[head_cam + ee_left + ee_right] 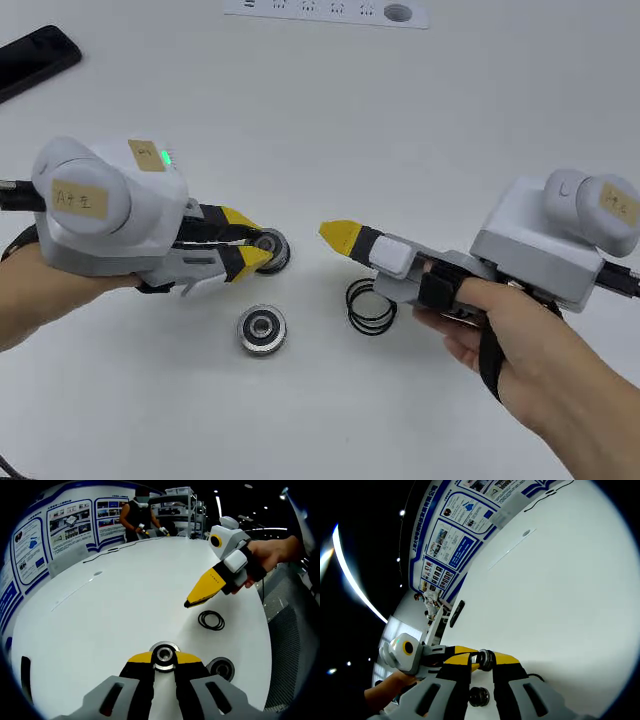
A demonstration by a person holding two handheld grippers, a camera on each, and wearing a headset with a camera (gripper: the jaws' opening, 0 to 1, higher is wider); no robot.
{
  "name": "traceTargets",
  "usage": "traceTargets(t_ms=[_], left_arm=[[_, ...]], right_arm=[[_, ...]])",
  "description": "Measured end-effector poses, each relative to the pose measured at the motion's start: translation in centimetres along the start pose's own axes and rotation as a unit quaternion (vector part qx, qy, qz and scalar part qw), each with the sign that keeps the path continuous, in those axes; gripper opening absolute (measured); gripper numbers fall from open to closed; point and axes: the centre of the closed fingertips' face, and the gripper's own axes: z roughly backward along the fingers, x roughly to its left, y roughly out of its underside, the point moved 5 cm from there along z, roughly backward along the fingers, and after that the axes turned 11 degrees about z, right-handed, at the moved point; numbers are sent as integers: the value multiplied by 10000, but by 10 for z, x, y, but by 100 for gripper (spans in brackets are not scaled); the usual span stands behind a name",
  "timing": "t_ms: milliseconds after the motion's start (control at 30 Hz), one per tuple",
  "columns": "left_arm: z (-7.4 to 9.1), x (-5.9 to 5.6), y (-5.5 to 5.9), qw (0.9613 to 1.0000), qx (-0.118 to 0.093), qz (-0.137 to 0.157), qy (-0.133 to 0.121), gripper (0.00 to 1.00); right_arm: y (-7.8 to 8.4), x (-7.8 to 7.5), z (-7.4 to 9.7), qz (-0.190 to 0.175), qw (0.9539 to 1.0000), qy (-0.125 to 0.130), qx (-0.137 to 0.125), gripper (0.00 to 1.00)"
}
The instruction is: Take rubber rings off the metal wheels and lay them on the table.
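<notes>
While the first wheel (272, 248) is clamped between the yellow-tipped jaws of the left gripper (255, 240), it is held low over the white table (450, 120). In the left gripper view its hub is seen end-on between the two tips. Whether a rubber ring sits on its rim cannot be made out.

A second wheel (262, 329) is laid flat on the table, near the first and free of both grippers. To its right a small pile of black rubber rings (370, 305) is laid on the table, partly covered in the head view by the right gripper (335, 235).

The right gripper is pointed toward the first wheel and is kept apart from it. Its yellow tips are seen as a single wedge in the left gripper view. In the right gripper view, though, the first wheel is seen between yellow tips, so it cannot be told whether these jaws are together or slightly apart.

A black phone (30, 60) is laid at the far left of the table, and a white power strip (330, 10) at its far edge. A person (137, 512) is seen in the background of the left gripper view.
</notes>
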Motion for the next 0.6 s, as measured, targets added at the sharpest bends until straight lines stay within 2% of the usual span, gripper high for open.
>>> traceTargets(t_ms=[433,600], left_arm=[[-2,2,1,9999,25,-123,33,14],[-2,2,1,9997,133,-188,44,13]], right_arm=[[4,-2,-6,-76,9999,-55,65,18],[9,-2,-11,-138,9997,-129,167,22]])
